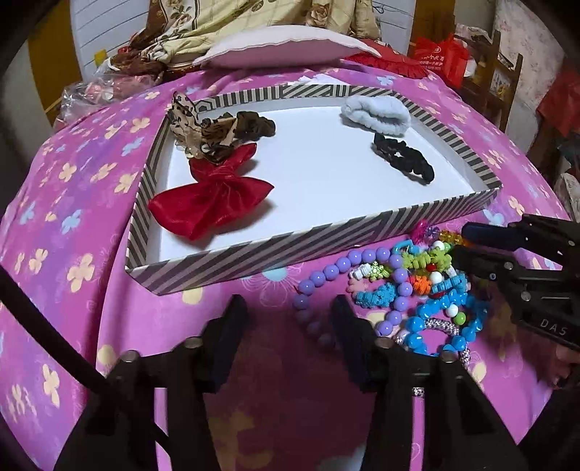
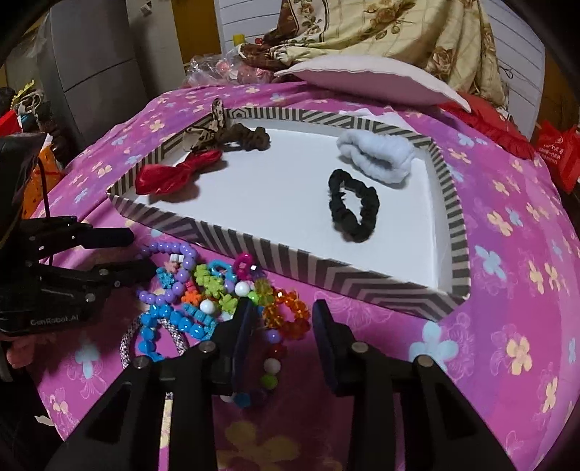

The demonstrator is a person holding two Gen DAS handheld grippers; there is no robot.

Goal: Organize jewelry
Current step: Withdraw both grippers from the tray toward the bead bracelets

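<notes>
Purple-beaded bracelets in a tangled pile [image 2: 203, 300] lie beside the striped box [image 2: 326, 275]; left gripper [image 1: 286, 308] fingers apart astride a purple strand [image 1: 319, 277], right gripper [image 2: 281, 311] fingers apart over orange beads [image 2: 286, 315], likely readying picks.

A lived-in home, likely a bedroom or spare room — a tabletop [image 1: 90, 224] draped in a pink flowered cloth, a floral quilt [image 2: 391, 32] heaped behind a pale cushion [image 2: 366, 81], red shopping bags [image 1: 444, 54] beside a wooden chair [image 1: 496, 79] — household clutter all around.
</notes>
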